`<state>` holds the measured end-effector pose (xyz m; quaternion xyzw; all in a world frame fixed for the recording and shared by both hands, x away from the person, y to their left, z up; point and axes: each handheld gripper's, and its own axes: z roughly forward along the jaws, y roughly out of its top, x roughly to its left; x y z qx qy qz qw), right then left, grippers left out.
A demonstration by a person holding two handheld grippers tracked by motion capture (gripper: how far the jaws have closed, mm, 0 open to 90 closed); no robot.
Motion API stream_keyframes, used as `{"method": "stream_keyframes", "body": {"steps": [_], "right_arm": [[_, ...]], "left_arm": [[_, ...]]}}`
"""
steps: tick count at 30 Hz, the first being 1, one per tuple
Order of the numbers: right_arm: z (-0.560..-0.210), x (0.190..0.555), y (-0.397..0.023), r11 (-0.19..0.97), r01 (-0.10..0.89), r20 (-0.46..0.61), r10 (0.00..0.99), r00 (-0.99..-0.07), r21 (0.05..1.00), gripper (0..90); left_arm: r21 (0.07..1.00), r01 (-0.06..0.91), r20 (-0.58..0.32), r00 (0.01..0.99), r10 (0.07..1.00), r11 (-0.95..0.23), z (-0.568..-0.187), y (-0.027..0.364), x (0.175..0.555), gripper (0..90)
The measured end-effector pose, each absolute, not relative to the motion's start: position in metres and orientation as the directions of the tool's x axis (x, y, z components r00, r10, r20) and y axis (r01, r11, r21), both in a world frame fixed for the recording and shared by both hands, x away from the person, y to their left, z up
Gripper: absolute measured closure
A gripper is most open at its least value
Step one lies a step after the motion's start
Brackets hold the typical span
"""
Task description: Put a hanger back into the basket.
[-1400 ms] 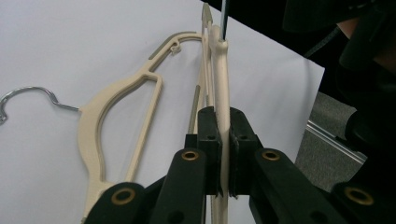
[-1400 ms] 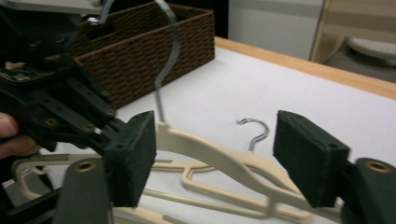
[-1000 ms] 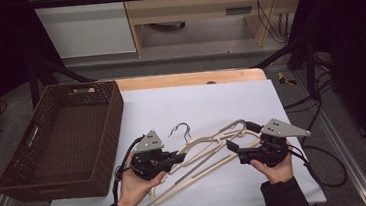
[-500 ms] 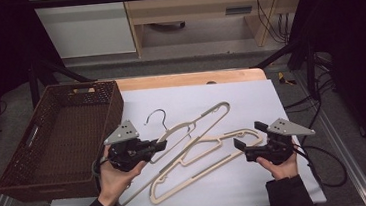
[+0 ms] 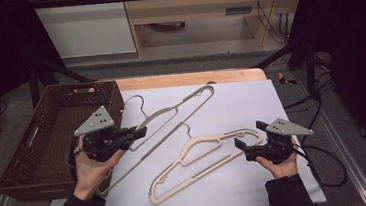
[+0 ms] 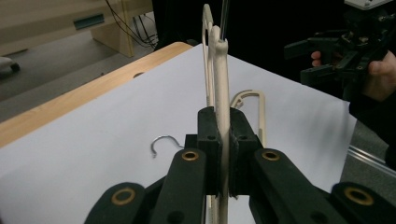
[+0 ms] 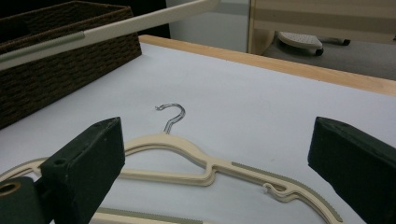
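The left gripper [image 5: 138, 133] is clamping a cream plastic hanger [image 5: 172, 118] by one shoulder, its jaws pinched tight on the thin bar, and is carrying it off the white tabletop [image 5: 251, 102] beside the brown wicker basket [image 5: 48, 140], the metal hook [image 5: 138, 103] riding close to the basket's near corner. In the left gripper view that held hanger [image 6: 220, 93] is standing edge-on between the pads. The right gripper [image 5: 241, 147] is hovering with its jaws gaping wide and gripping nothing, just beside the end of the second cream hanger [image 5: 201, 161], which is lying flat on the table. So, judging by the layout, one hanger is partway to the basket and not yet dropped in, while the other is waiting its turn; the basket is looking bare inside.
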<state>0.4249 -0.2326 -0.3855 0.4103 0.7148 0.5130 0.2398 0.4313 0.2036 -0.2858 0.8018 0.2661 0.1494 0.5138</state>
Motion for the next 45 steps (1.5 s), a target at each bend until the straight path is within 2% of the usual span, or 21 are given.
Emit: {"method": "stream_keyframes", "body": {"steps": [14,25,35,45], "right_arm": [[-0.387,0.425,-0.235,0.130,0.341,0.081,0.838,-0.540,0.931,3.5],[-0.387,0.426,-0.236,0.138,0.338,0.070,0.842,-0.535,0.931,2.3],[-0.388,0.427,-0.236,0.150,0.341,0.059,0.844,-0.534,0.928,2.1],[-0.390,0.428,-0.234,0.164,0.351,0.054,0.843,-0.536,0.922,2.0]], "left_arm": [[0.911,0.273,-0.025,0.785,0.618,-0.309,-0.264,0.252,0.461,85.7],[0.923,0.258,-0.014,0.766,0.642,-0.287,-0.266,0.290,0.481,85.7],[0.913,0.286,0.002,0.708,0.706,-0.290,-0.273,0.326,0.499,85.7],[0.912,0.320,-0.022,0.662,0.749,-0.256,-0.283,0.365,0.506,85.7]]}}
